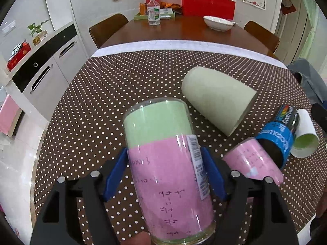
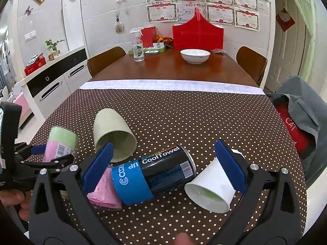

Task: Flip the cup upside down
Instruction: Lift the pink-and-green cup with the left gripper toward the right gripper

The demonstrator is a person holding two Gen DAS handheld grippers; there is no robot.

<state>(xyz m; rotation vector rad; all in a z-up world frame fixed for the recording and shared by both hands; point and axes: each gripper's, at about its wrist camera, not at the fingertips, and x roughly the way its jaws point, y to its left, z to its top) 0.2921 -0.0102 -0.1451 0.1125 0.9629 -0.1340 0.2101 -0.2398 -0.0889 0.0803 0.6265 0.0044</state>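
Left gripper (image 1: 165, 175): its blue pads press both sides of a clear glass cup (image 1: 165, 163) — jaws closed partway to the cup's width, gripping it around the pink lower half.

Cup: lined inside with green paper at one end and pink paper with handwriting at the other, a barcode sticker down its side. It is held tilted, green end pointing away from the gripper. The right wrist view shows it at far left (image 2: 61, 145), above the dotted cloth (image 2: 184, 112).

Right gripper (image 2: 163, 167): jaws spread wide, holding nothing. It hangs over a clutter of things on the cloth; I cannot tell whether its pads touch any of them.

Between the right jaws: a black and blue can (image 2: 155, 173) marked CoolTowel, lying on its side.

Beside the can: a pink cup (image 2: 104, 194) at its blue end, a white paper cup (image 2: 212, 185) with a green inside at its other end — both on their sides.

Behind the can: a pale green cup (image 2: 112, 130) on its side, mouth facing the right gripper.

Far end of table: a white bowl (image 2: 195, 55), a spray bottle (image 2: 138, 47).
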